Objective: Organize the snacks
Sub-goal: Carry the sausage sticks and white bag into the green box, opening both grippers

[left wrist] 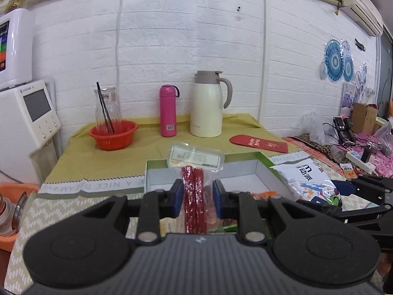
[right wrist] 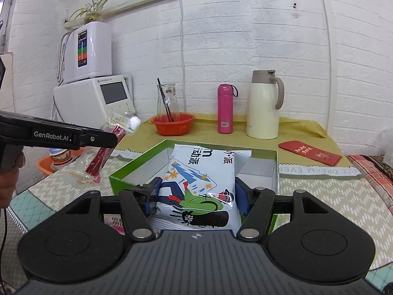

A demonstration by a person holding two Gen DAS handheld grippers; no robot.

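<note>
The left hand-held gripper [left wrist: 198, 198] is clamped on a clear packet of red sticks [left wrist: 194, 191], and the right hand-held gripper [right wrist: 196, 198] is clamped on a white snack bag [right wrist: 200, 184]. Both hang above the green box [right wrist: 127, 169], so it seems neither snack is placed inside yet.

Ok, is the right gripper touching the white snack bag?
Touching. The right wrist view shows the right gripper with both blue pads pressed against the white snack bag.

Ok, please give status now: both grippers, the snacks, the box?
Left gripper shut on red-stick packet. Right gripper shut on white snack bag. Both above green box. Nothing blocking.
</note>
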